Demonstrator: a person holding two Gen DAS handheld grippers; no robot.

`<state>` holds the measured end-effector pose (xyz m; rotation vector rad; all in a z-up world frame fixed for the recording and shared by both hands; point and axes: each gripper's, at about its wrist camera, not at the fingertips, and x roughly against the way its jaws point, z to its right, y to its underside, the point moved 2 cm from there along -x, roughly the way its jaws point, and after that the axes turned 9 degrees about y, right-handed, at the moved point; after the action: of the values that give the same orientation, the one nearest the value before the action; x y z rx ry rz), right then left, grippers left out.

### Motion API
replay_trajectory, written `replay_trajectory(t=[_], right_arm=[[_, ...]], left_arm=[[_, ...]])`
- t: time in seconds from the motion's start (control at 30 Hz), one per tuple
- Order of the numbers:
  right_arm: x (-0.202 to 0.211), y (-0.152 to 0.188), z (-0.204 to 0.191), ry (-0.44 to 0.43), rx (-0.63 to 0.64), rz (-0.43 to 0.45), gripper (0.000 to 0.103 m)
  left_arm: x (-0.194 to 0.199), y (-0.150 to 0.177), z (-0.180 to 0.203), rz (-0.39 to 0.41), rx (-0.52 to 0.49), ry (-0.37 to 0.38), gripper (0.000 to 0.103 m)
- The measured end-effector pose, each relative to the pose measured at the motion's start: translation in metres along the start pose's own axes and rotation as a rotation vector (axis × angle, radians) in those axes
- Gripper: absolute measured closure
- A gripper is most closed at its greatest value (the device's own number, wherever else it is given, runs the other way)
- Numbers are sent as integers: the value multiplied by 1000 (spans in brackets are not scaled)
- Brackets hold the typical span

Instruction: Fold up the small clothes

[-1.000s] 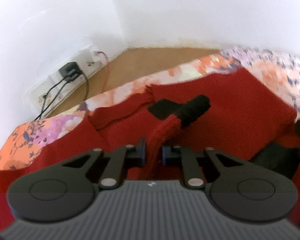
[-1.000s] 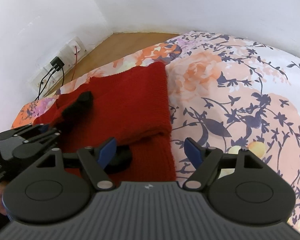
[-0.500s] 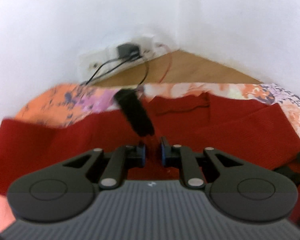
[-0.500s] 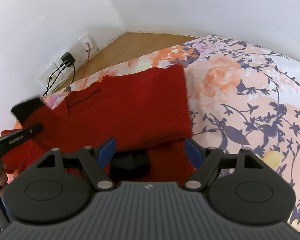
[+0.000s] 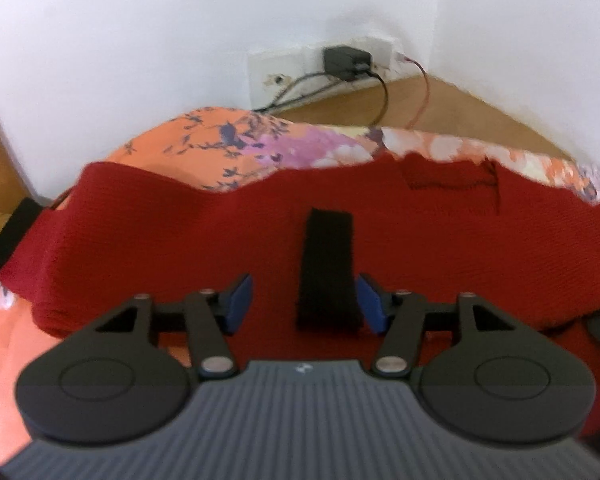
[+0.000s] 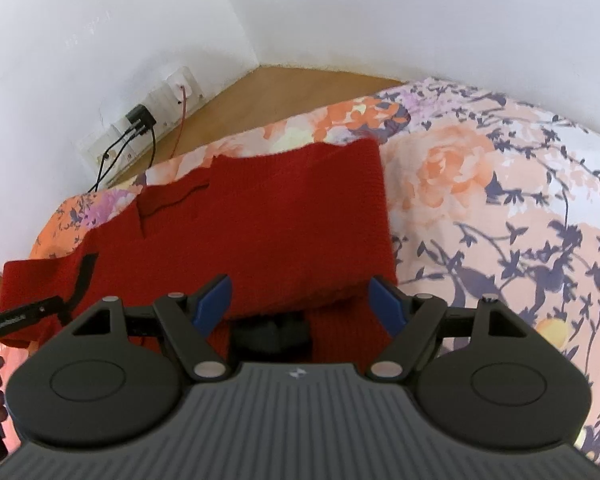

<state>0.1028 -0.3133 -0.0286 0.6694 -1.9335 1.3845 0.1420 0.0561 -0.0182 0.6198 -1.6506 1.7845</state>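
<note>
On floral bedspread (image 6: 500, 184), red sweater (image 6: 284, 216)

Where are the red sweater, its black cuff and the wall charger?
red sweater (image 6: 292, 216), right wrist view, middle of the folded body.
black cuff (image 5: 327, 268), left wrist view, centre of the band.
wall charger (image 5: 342, 61), left wrist view, plug body.

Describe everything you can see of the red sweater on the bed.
The sweater is dark red, a ribbed knit by its look, with black cuffs. It lies partly folded on the floral sheet, near the bed's edge. One sleeve is folded across the body, its black cuff lying flat between the fingers of the open left gripper. Another black cuff lies at the far left.
</note>
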Motion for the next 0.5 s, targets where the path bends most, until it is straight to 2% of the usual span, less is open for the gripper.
replay_trajectory(t=[0.03, 0.17, 0.3, 0.4, 0.5], right_arm=[[0, -3, 0, 1, 2, 5, 22], [-7, -16, 0, 16, 16, 17, 21], [-12, -29, -2, 51, 25, 34, 21], [-15, -36, -3, 51, 29, 51, 19], [-19, -38, -6, 61, 37, 55, 18]], left_arm=[[-1, -4, -3, 1, 12, 6, 34], [-18, -17, -7, -22, 34, 41, 34], [-47, -18, -5, -80, 66, 46, 34], [-63, -15, -5, -105, 98, 96, 34], [-69, -11, 2, -87, 44, 69, 35]])
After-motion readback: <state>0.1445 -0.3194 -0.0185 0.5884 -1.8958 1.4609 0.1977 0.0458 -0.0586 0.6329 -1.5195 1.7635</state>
